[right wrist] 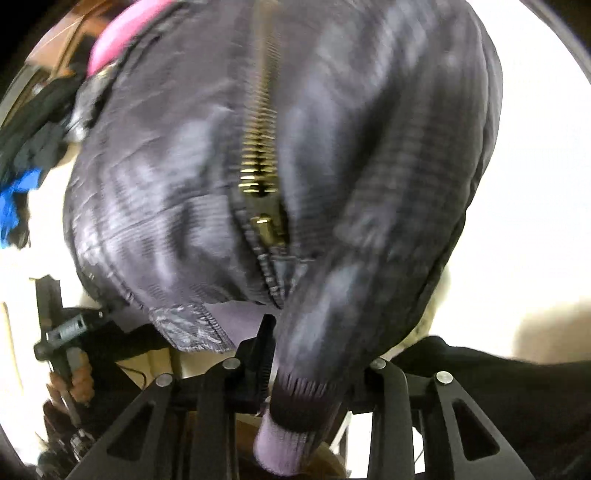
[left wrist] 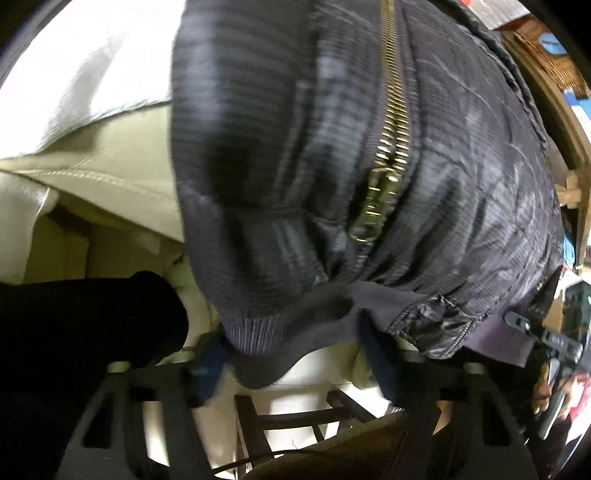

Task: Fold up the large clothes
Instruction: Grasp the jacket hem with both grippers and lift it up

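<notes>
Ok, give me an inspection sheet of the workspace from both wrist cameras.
Surface: cream sofa below the jacket.
Job's things: dark jacket, brass zipper closed, lifted, blurred.
Clutter: blue cloth and pink item at the edge.
Grippers: left tool on the ribbed hem; right tool around the cuff; grip unclear on both.
Cables: thin cable low.
Surroundings: wooden chair, wooden shelving.
</notes>
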